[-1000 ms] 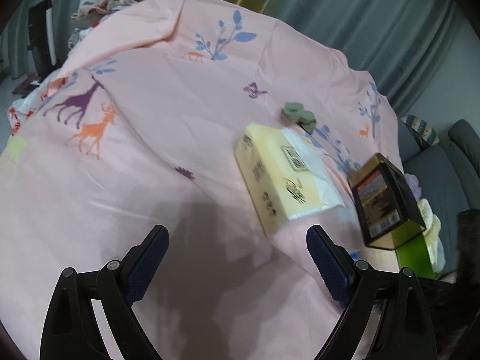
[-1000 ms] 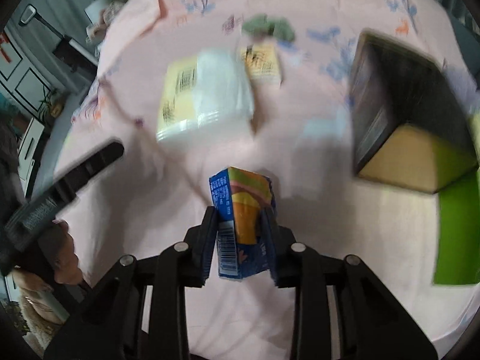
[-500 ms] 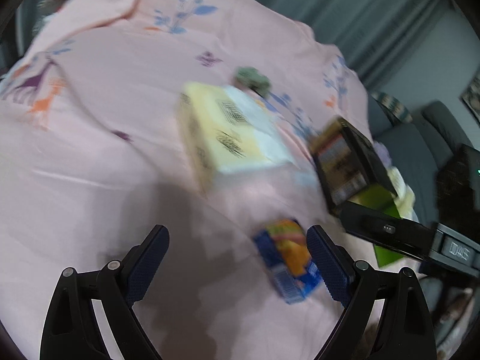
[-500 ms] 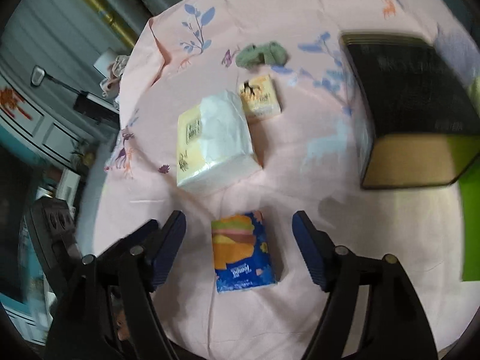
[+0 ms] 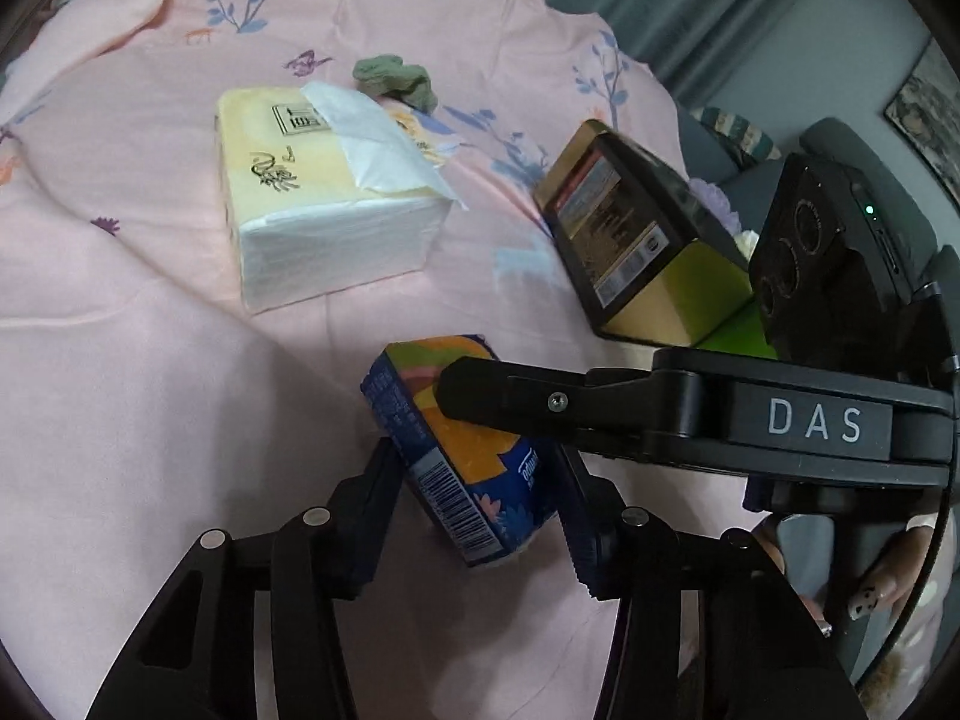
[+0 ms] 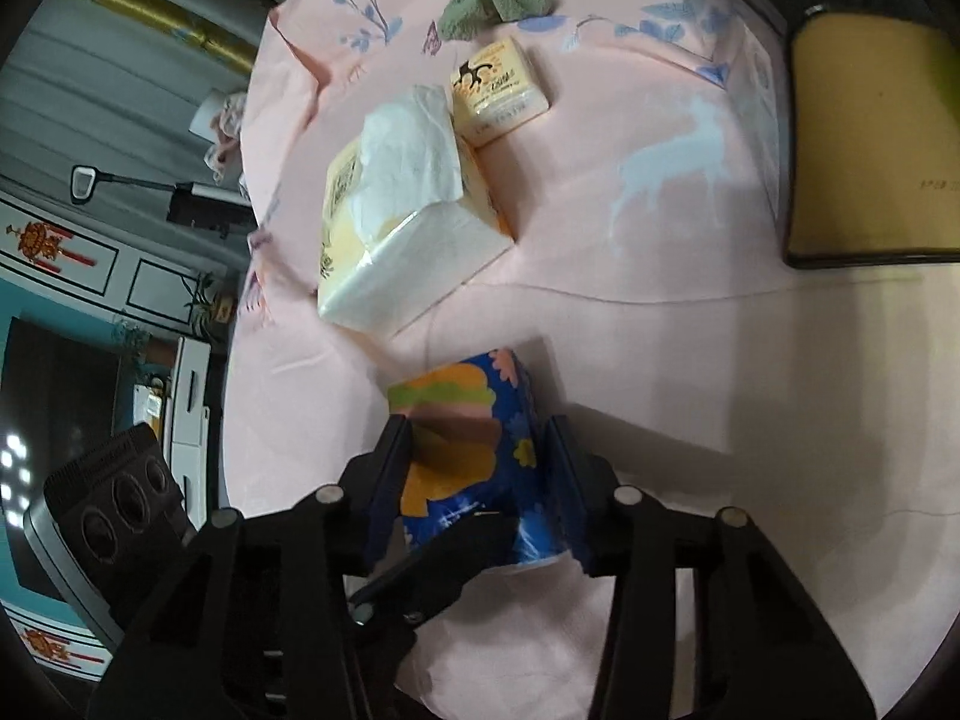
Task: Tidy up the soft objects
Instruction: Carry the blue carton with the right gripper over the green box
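Observation:
A blue and orange tissue pack (image 5: 456, 450) lies on the pink sheet, also seen in the right wrist view (image 6: 474, 456). My left gripper (image 5: 474, 480) is shut on its near end, fingers on both sides. My right gripper (image 6: 480, 468) is shut on the same pack from the other side; one right finger (image 5: 540, 402) crosses over the pack in the left wrist view. A large yellow tissue pack (image 5: 318, 192) (image 6: 408, 216) with a loose white tissue lies further back. A small yellow tissue pack (image 6: 498, 90) and a green cloth (image 6: 495, 3) (image 5: 396, 78) lie behind it.
A dark open box with a yellow-green inside (image 5: 642, 240) (image 6: 870, 144) stands to the right on the pink printed sheet (image 5: 120, 300). A sofa (image 5: 840, 144) is beyond the bed's right edge. Room furniture (image 6: 120, 276) is off the left edge.
The right gripper had let the blue pack down and opened. Now both grippers have closed on the pack, the left one having moved in from the left.

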`<state>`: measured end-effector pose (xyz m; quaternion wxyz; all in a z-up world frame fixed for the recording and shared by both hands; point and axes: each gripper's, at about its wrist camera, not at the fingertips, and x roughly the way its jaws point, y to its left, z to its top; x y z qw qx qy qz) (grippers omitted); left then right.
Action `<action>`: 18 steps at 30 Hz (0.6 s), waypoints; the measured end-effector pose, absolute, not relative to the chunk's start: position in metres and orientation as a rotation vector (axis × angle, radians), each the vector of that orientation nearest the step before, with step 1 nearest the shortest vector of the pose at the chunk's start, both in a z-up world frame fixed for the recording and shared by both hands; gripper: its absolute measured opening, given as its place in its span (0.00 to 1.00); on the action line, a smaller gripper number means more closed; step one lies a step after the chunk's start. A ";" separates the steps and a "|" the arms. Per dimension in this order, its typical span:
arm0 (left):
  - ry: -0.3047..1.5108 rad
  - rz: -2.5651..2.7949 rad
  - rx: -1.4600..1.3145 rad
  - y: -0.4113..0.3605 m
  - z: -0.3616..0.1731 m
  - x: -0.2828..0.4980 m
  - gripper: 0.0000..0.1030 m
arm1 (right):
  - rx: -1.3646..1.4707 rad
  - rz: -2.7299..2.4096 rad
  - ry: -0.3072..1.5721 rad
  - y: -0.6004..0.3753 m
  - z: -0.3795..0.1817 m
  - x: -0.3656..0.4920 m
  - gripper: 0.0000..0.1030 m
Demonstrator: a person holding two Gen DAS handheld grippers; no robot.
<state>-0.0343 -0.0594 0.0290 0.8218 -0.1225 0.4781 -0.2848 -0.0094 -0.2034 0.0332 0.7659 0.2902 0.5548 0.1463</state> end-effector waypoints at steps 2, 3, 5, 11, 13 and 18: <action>0.991 -0.616 -0.243 -0.061 0.036 -0.037 0.49 | 0.632 0.315 1.191 -0.205 0.038 -0.011 0.44; 0.963 -0.622 -0.237 -0.063 0.043 -0.040 0.49 | 0.628 0.318 1.174 -0.207 0.043 -0.012 0.44; 0.920 -0.641 -0.233 -0.069 0.055 -0.042 0.49 | 0.617 0.320 1.119 -0.212 0.058 -0.018 0.44; 0.801 -0.741 -0.199 -0.113 0.101 -0.046 0.48 | 0.614 0.240 0.936 -0.256 0.109 -0.041 0.44; 0.760 -0.801 -0.191 -0.137 0.114 -0.047 0.48 | 0.618 0.197 0.873 -0.279 0.124 -0.052 0.44; 0.688 -0.931 -0.148 -0.195 0.137 -0.053 0.48 | 0.639 0.080 0.734 -0.334 0.150 -0.077 0.44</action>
